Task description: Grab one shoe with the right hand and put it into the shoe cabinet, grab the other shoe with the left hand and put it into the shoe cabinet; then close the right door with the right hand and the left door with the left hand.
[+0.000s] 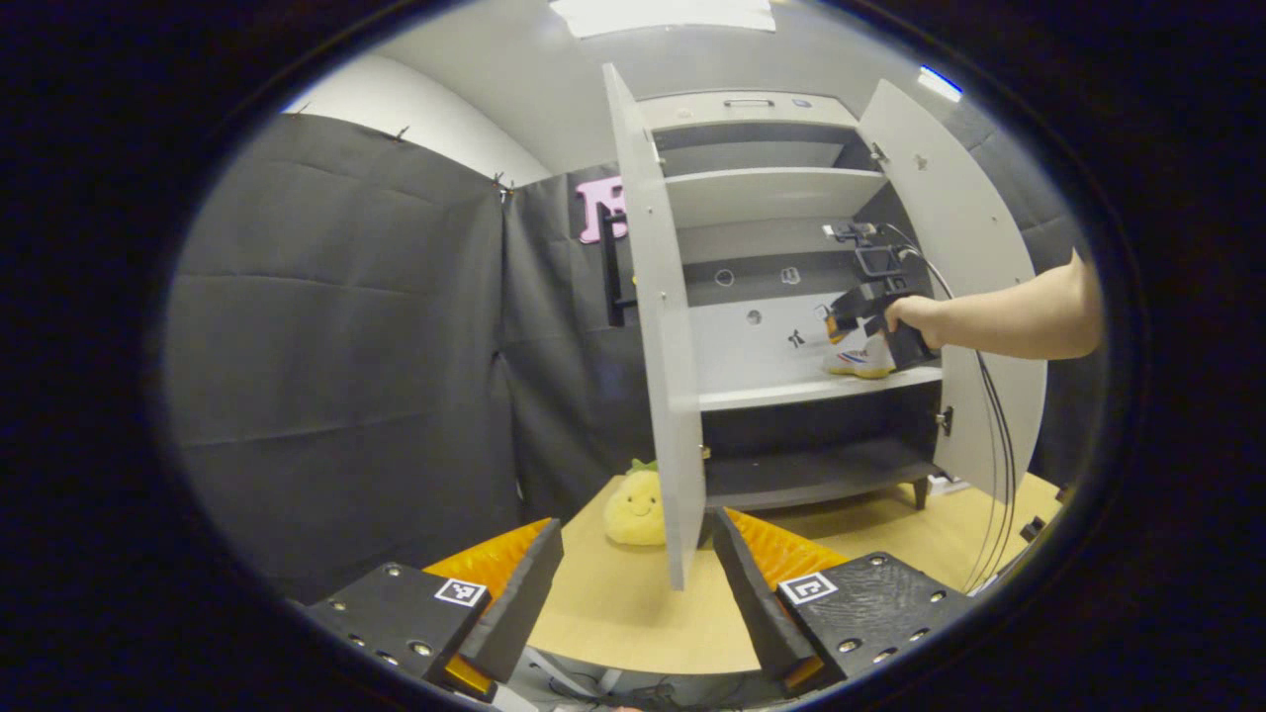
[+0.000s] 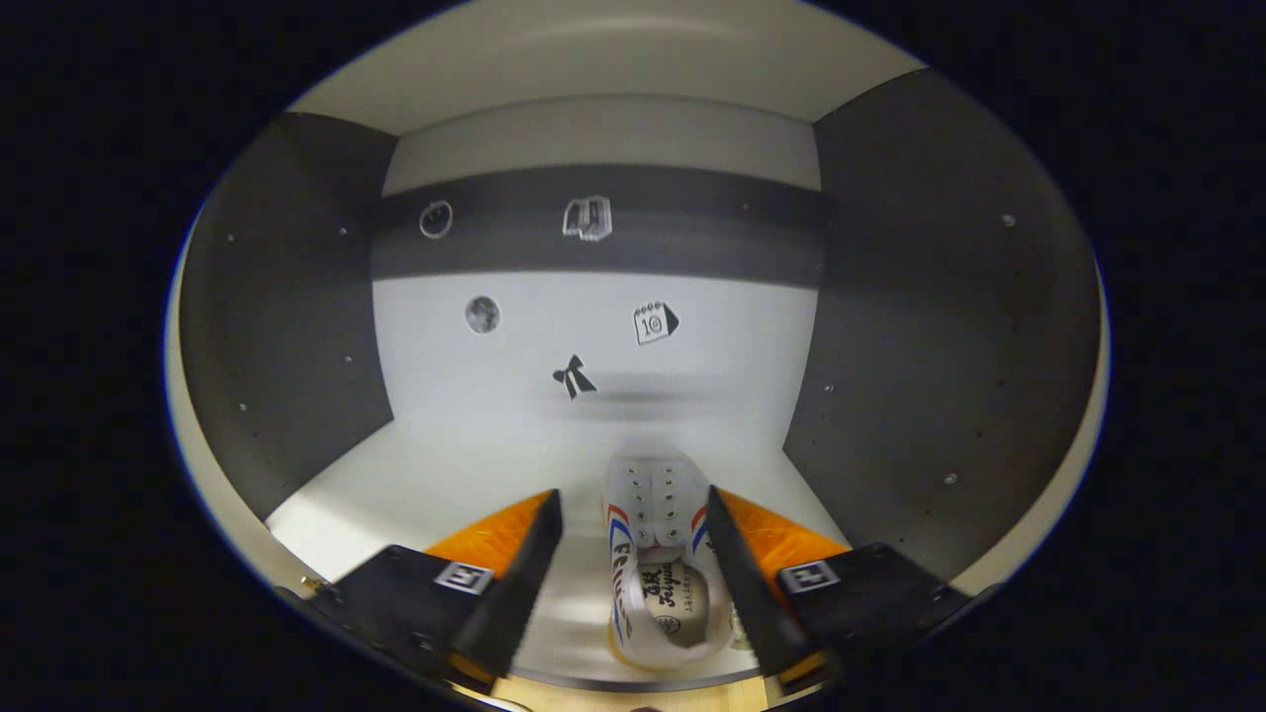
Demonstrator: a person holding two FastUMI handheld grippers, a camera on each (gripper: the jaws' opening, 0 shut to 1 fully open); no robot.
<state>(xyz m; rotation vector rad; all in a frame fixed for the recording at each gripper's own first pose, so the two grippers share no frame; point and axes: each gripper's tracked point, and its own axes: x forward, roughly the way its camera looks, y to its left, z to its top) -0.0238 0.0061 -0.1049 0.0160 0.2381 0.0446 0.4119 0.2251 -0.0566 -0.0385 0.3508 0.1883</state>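
My right gripper (image 2: 633, 574) stands with its jaws spread inside the shoe cabinet (image 1: 781, 396), a white sneaker (image 2: 661, 564) lying toe-first between the fingers on the pale middle shelf (image 2: 425, 475). The right finger sits against the shoe's side; the left finger stands apart from it, so I judge the shoe set down and no longer pinched. Seen from the left gripper view, the same shoe (image 1: 862, 358) rests at the right end of that shelf, under the hand (image 1: 915, 314) holding the right gripper. My left gripper (image 1: 638, 583) hangs open and empty over the wooden table (image 1: 633, 613), facing the edge of the left door (image 1: 658, 326); the right door (image 1: 949, 277) also stands open. A yellow plush toy (image 1: 635, 506) sits beside the cabinet. The canvas shoe looks light and soft-sided; I would take its mate across the stiffer heel collar.
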